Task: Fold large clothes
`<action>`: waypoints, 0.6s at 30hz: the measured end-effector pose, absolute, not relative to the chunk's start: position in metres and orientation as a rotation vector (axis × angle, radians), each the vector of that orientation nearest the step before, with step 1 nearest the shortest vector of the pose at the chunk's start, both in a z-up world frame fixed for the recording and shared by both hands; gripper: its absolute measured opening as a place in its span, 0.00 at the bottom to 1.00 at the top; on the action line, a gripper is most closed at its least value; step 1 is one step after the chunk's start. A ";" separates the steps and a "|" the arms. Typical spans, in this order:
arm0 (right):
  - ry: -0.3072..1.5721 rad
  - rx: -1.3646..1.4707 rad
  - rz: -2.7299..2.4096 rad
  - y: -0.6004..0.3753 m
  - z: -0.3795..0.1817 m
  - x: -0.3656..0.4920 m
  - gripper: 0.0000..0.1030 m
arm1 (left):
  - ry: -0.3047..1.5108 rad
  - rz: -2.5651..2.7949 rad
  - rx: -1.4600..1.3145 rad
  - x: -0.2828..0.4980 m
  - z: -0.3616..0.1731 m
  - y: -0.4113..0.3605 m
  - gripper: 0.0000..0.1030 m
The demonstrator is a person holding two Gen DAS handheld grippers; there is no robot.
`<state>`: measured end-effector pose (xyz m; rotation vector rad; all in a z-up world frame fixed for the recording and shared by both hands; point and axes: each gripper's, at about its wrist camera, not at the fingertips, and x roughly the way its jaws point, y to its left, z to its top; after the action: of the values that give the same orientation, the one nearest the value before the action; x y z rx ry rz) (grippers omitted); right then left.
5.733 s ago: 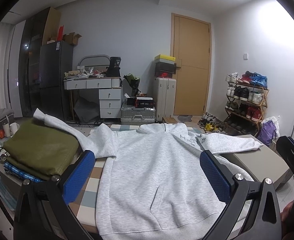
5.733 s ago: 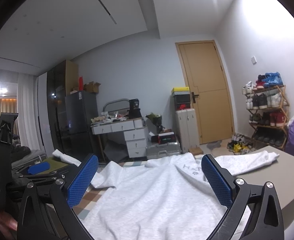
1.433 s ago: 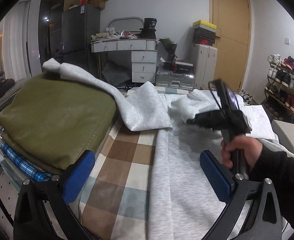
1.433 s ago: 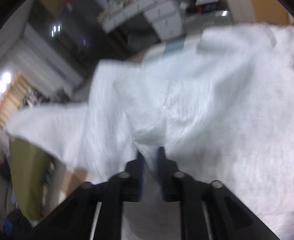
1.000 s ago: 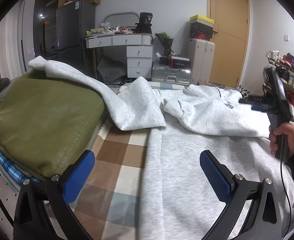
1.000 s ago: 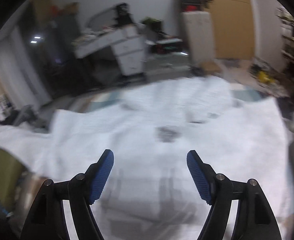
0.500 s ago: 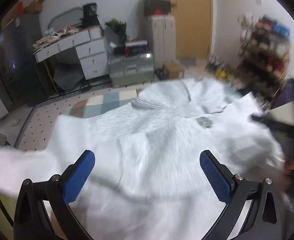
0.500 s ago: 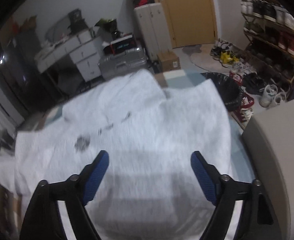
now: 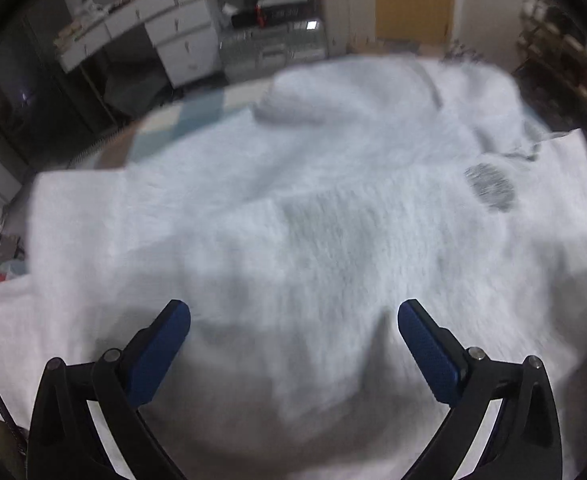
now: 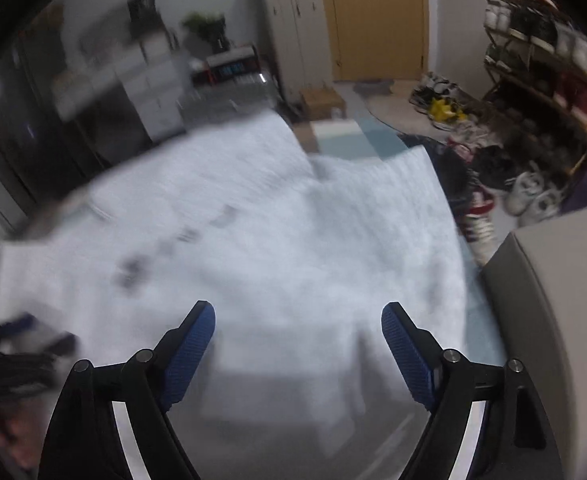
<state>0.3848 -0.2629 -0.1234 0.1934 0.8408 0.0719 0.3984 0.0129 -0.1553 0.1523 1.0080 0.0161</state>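
A large white hoodie lies spread on the table, its hood at the far side and a round grey chest logo at the right. Both views are blurred by motion. My left gripper is open and empty, low over the hoodie's left half. My right gripper is open and empty, low over the hoodie's right half, near its right edge. The left gripper's dark body shows at the left edge of the right wrist view.
A checked tablecloth shows beyond the hoodie. A grey box stands right of the table. Behind are white drawers, a silver suitcase, a yellow door, a shoe rack and loose shoes on the floor.
The right gripper, shut on the sleeve earlier, laid it across the body and opened. Both grippers have since dropped lower and closer over the hoodie, still open.
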 end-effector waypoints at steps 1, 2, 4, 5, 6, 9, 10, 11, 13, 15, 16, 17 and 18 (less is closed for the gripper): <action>0.790 0.239 0.111 -0.258 -0.112 0.368 0.84 | 0.960 -0.007 0.157 0.379 -0.137 0.020 0.98; 0.744 0.273 0.150 -0.251 -0.104 0.350 0.84 | 0.915 -0.015 0.159 0.361 -0.120 0.026 0.99; 0.690 0.307 0.228 -0.232 -0.093 0.322 0.86 | 0.829 -0.019 0.158 0.326 -0.087 0.044 0.99; 0.663 0.327 0.262 -0.222 -0.089 0.308 0.90 | 0.771 0.003 0.161 0.302 -0.066 0.058 0.99; 0.645 0.340 0.287 -0.208 -0.084 0.297 0.93 | 0.737 0.034 0.169 0.292 -0.055 0.065 0.99; 0.566 0.378 0.376 -0.181 -0.086 0.257 0.94 | 0.566 0.183 0.144 0.230 -0.010 0.126 0.99; 0.545 0.382 0.396 -0.175 -0.085 0.252 0.94 | 0.526 0.220 0.116 0.212 0.000 0.149 0.99; 0.506 0.386 0.425 -0.170 -0.088 0.240 0.94 | 0.497 0.251 0.085 0.197 0.006 0.175 0.99; 0.449 0.377 0.452 -0.164 -0.092 0.225 0.97 | 0.470 0.327 0.041 0.180 0.015 0.218 0.99; 0.385 0.352 0.456 -0.161 -0.094 0.215 1.00 | 0.477 0.412 -0.014 0.165 0.024 0.258 0.99; 0.358 0.346 0.462 -0.160 -0.099 0.212 1.00 | 0.503 0.431 -0.069 0.162 0.025 0.282 0.99; 0.342 0.354 0.481 -0.162 -0.106 0.214 1.00 | 0.520 0.437 -0.106 0.165 0.025 0.293 0.99; 0.339 0.362 0.491 -0.160 -0.109 0.212 1.00 | 0.546 0.437 -0.177 0.167 0.023 0.310 0.99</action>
<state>0.2124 -0.1601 -0.1085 0.3621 0.3394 0.4909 0.1668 0.3099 0.0231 -0.1775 0.5456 0.4365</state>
